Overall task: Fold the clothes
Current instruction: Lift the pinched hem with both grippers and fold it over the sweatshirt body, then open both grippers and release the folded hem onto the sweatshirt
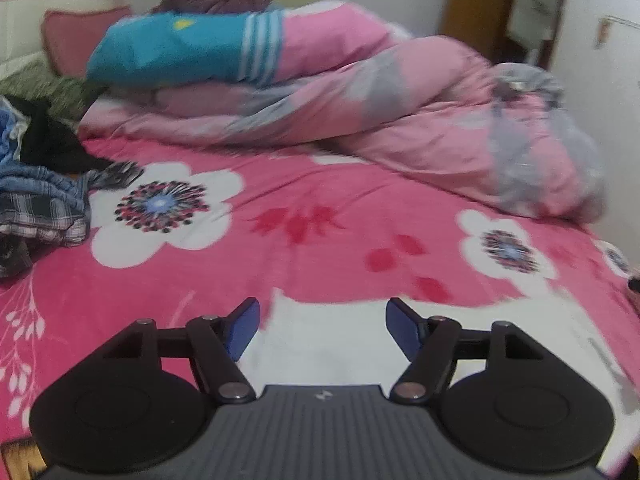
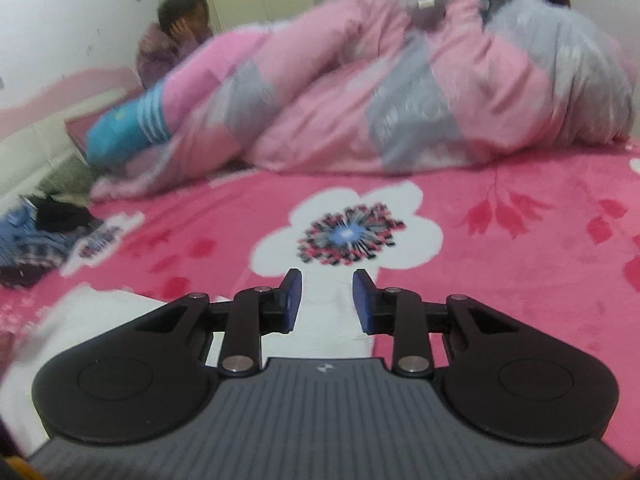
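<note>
Both grippers, left gripper and right gripper, fingers spread, empty, above white garment on pink floral bed.

Ahead of me the pink bedspread lies open; a bunched quilt blocks the far side, a clothes heap the left.

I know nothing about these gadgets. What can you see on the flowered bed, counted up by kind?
Handheld grippers: 2, left gripper and right gripper, both open
White garment: 1
Heap of unfolded clothes: 1 (pieces too tangled to count)
Pink and grey quilt: 1
Teal bundle with white stripes: 1
Total: 6
</note>
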The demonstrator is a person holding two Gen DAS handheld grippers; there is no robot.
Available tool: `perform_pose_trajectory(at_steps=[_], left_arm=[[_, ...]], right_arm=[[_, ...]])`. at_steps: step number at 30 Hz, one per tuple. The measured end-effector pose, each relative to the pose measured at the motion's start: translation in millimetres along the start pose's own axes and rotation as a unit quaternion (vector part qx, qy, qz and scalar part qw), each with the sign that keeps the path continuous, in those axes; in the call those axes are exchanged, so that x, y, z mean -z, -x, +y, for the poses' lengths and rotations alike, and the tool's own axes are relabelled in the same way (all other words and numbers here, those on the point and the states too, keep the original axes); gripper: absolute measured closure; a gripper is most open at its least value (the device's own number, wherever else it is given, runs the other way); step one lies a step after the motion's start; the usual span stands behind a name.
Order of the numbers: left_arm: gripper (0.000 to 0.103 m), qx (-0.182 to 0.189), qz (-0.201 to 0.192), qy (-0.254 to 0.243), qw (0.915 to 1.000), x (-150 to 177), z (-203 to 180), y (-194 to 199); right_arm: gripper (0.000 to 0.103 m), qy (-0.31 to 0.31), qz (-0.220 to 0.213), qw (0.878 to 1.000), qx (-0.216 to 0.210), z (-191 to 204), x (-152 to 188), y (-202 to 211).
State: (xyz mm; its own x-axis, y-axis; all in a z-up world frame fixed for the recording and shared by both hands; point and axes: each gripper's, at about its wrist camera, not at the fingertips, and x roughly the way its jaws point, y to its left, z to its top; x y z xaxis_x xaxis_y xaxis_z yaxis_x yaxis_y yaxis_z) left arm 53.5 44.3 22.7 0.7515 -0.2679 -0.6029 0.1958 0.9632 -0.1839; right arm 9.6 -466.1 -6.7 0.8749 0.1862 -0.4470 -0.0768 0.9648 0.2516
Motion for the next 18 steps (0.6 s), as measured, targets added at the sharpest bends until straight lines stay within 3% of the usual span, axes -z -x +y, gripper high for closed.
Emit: perform_pose_trajectory(at_steps=[5,7,10,13,15,18], left_arm=[[0.03,0.046,0.011,-0.016,0.9987,46.4,-22.5,40.8],[0.03,0.061,0.023,-0.013,0.9978,68.6,-24.6,48.5],[0.03,0.078,0.046,0.007,0.9958,99.7,-19.9,50.1],[0.03,0.07,0.061,0.019,0.9955,120.3,-14.2,44.7],[0.031,0.059,0.061,0.014,0.9963,126.2,-11.8,40.3],[0.031,0.047,0.056,0.018,0.9972,128.6,-8.0,35.8]], right_arm=[[0.082,-0.044,-0.042,0.998,0.0,9.9,18.6,92.7],[0.082,-0.07,-0.035,0.997,0.007,13.7,40.5,119.3],[0.08,-0.157,-0.007,0.987,0.025,5.2,88.3,139.7],[0.08,-0.279,0.007,0.96,0.023,-12.5,137.4,150.1],[0.079,-0.366,0.007,0.931,0.004,-24.2,166.0,152.4],[0.076,-0.447,0.015,0.894,-0.026,-32.3,187.7,143.6]])
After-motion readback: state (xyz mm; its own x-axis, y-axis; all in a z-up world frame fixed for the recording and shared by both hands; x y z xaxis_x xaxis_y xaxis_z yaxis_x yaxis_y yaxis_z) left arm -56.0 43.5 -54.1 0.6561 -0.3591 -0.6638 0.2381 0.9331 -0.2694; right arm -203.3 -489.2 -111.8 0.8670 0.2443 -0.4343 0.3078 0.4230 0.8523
